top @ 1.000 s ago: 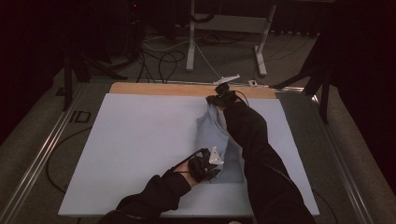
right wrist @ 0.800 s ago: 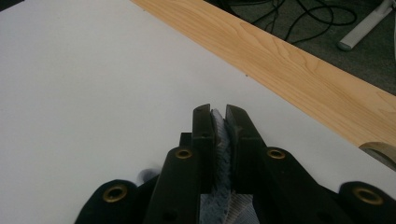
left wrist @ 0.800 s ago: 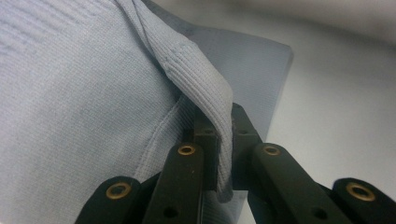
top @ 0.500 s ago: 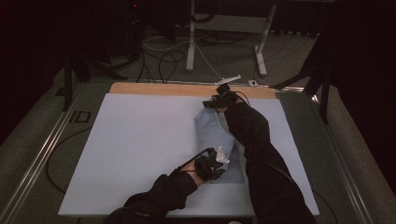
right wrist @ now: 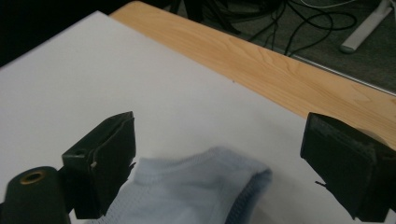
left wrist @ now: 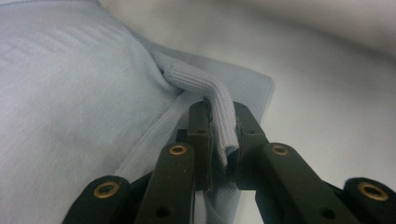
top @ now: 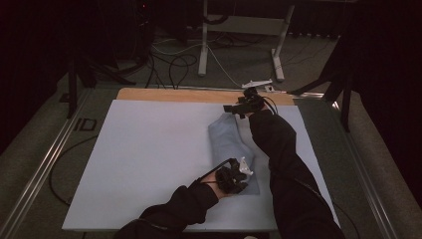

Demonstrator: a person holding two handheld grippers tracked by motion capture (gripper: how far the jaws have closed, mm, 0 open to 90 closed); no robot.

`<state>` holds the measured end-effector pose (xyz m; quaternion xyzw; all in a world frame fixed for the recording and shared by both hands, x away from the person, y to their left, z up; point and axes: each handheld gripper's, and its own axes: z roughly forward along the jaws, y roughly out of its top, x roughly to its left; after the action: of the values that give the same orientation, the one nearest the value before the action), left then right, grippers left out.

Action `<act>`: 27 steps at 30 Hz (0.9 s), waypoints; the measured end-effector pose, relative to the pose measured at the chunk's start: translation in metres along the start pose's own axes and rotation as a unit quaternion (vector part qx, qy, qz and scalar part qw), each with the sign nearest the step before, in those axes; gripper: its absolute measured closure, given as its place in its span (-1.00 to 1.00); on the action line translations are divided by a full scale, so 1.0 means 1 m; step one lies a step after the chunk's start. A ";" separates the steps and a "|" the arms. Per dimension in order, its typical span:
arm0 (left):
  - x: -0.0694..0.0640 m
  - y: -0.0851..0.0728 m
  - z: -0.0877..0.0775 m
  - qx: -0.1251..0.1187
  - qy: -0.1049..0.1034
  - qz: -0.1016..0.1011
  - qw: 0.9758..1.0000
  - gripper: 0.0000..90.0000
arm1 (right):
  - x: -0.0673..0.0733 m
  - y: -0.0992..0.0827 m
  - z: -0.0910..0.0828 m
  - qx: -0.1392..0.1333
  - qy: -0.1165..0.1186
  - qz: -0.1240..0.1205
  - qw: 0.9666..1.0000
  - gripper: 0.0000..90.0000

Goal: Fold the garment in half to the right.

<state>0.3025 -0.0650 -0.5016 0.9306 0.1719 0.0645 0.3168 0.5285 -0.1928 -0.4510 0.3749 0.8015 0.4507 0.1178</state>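
- Folding a pale blue garment (top: 234,149), right of centre on the white sheet (top: 149,159); judged mid-fold.
- Left gripper (left wrist: 219,140) clamped tight on a ribbed hem (left wrist: 205,88) at the near end.
- Right gripper (right wrist: 219,154) spread wide at the far end, jaws just opened, cloth lying loose between them, nothing gripped.
- Probably next: pull the right one clear, then carry the pinched hem over or smooth it flat without dragging the folded stack.
- Far end lay near the wooden strip (right wrist: 280,65); near end close to the sheet's front edge.
- Plenty of bare sheet to the left for shifting.
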 end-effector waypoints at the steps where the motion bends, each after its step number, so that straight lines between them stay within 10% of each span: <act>1: 0.000 0.002 0.000 -0.002 -0.001 0.000 1.000 0.88 | 0.001 -0.001 0.000 -0.001 0.000 -0.001 1.000 -0.76; 9: -0.006 0.017 0.004 -0.006 -0.010 0.007 1.000 0.88 | 0.004 -0.006 0.002 0.003 0.008 0.001 1.000 -0.76; 15: -0.014 0.013 0.008 -0.016 -0.014 0.009 1.000 0.18 | 0.006 -0.002 -0.003 -0.001 0.012 -0.007 1.000 -0.76; 27: -0.013 0.011 -0.022 -0.051 -0.026 0.015 0.998 -0.12 | 0.009 -0.004 -0.009 -0.004 0.019 -0.011 1.000 -0.78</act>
<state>0.2886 -0.0659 -0.4778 0.9171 0.1464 0.0538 0.3668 0.5153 -0.1936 -0.4478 0.3571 0.8057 0.4599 0.1087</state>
